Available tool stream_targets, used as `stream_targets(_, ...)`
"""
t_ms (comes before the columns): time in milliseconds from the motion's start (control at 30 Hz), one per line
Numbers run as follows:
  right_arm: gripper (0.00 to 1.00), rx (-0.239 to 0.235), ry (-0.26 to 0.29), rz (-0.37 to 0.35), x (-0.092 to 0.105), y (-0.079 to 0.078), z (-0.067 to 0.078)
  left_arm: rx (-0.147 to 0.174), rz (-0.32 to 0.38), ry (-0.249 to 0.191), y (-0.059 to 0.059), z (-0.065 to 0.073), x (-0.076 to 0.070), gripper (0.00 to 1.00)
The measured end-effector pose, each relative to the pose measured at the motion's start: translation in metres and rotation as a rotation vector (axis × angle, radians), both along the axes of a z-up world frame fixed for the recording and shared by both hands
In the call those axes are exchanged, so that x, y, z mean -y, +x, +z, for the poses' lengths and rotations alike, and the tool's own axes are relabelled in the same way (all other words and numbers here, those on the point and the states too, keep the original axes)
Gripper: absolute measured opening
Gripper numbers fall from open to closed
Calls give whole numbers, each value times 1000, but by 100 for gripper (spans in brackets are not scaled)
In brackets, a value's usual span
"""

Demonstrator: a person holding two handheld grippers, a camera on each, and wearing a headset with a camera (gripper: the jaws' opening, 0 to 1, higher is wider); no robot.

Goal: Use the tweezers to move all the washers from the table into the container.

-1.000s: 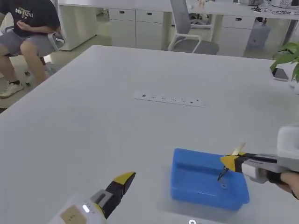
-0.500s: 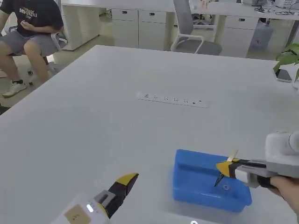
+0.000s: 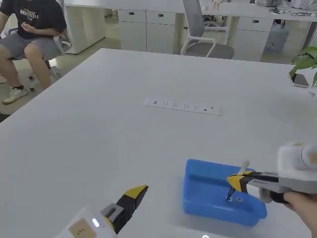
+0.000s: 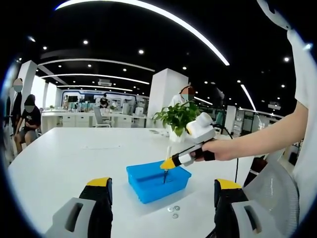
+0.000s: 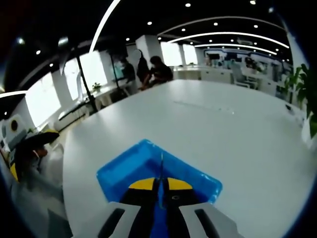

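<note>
Two grippers: the left gripper [image 3: 133,194] idles at lower left of the head view, jaws spread wide and empty. The right gripper [image 3: 237,181] is clamped on the tweezers [image 3: 231,192].
Change: compared with a second ago, the tweezers' tips have dipped deeper into the blue container [image 3: 208,206], ending just beside a washer [image 3: 239,200] on its floor.
Tweezer tips: too small to tell whether they pinch anything.
Meaning: probably a drop-off finishing. Loose washers [image 4: 173,209] wait on the table [image 3: 99,124] just before the container's front wall.
Room: bare tabletop lies left and above. The power strip [image 3: 182,105] is well apart, and a plant [image 3: 304,59] sits at the right edge. The container walls need clearing on the way out.
</note>
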State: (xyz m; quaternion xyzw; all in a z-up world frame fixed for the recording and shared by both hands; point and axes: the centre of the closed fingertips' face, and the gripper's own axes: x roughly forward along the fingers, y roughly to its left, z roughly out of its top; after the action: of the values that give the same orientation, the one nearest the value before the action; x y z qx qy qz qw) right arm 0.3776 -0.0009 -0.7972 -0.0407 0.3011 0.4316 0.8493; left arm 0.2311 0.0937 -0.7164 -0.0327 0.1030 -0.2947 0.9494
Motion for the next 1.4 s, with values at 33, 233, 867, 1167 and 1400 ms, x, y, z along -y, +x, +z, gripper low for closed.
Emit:
stream_targets(33, 4, 4, 7, -2, 0, 0, 2, -3, 0, -3, 0, 0, 0, 87)
stream_targets(233, 4, 38, 48, -8, -1, -9, 21, -2, 3, -4, 0, 0, 0, 86)
stream_targets(867, 4, -24, 240, 63, -30, -77, 50, -11, -10, 16, -2, -2, 2, 84)
stream_targets(1167, 4, -54, 103, 155, -27, -94, 9, -21, -10, 22, -2, -5, 2, 83)
stream_targets(1400, 4, -72, 85, 174, -27, -98, -6, -26, -13, 30, -2, -5, 3, 82)
